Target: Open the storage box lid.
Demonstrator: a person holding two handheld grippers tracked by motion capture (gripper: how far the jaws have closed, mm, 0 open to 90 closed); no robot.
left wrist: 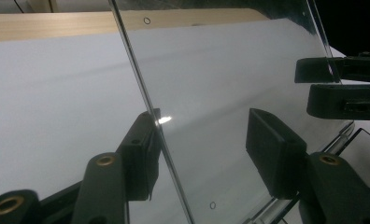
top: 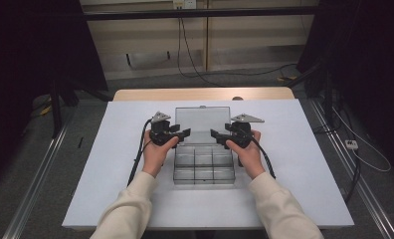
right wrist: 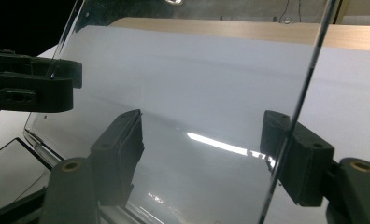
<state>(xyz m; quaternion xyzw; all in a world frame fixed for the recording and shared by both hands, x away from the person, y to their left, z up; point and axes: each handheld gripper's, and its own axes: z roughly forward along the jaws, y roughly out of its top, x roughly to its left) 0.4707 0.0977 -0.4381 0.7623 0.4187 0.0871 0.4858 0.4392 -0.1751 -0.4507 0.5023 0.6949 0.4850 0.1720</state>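
A clear plastic compartment box (top: 204, 169) sits mid-table with its transparent lid (top: 202, 123) raised upright. My left gripper (top: 186, 132) reaches in at the lid's left side edge and my right gripper (top: 214, 133) at its right side edge. In the left gripper view the lid (left wrist: 230, 70) stands between the spread jaws of my left gripper (left wrist: 204, 140), its edge close to the left pad, and the right gripper (left wrist: 314, 84) shows beyond. In the right gripper view the lid (right wrist: 197, 84) passes between the jaws of my right gripper (right wrist: 204, 140), which stand apart too.
The box rests on a white sheet (top: 294, 164) covering a wooden table (top: 200, 93). Black cables trail from both grippers toward the front edge. Beyond the table lie grey floor, more cables (top: 185, 59) and dark stands at both sides.
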